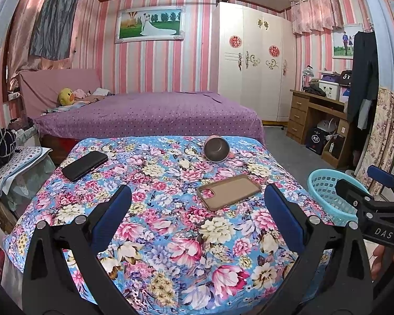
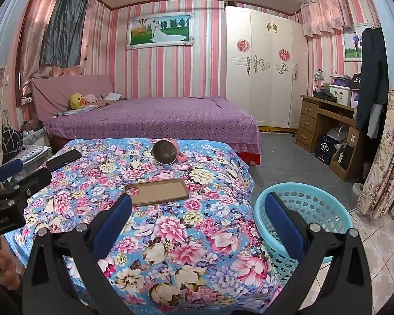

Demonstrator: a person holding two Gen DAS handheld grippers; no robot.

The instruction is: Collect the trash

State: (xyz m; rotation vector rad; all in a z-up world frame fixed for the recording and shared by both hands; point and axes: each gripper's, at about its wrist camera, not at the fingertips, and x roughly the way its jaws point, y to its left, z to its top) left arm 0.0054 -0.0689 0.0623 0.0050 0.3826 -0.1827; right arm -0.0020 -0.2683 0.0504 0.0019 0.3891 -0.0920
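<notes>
I am holding my left claw (image 1: 197, 202) wide over the tabletop (image 1: 170, 249), left of the basket (image 2: 302, 210). Black phone (image 1: 84, 165), cup (image 1: 217, 149), case (image 1: 229, 191) lie left of it; I see no obvious trash. My right claw (image 2: 197, 210) is gaping wide, reaching the basket's rim. I am judging: sweep slowly, drop in centrally.

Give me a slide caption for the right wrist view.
Open right gripper above a floral table holding a tipped mug and phone case, blue basket beside it.
</notes>
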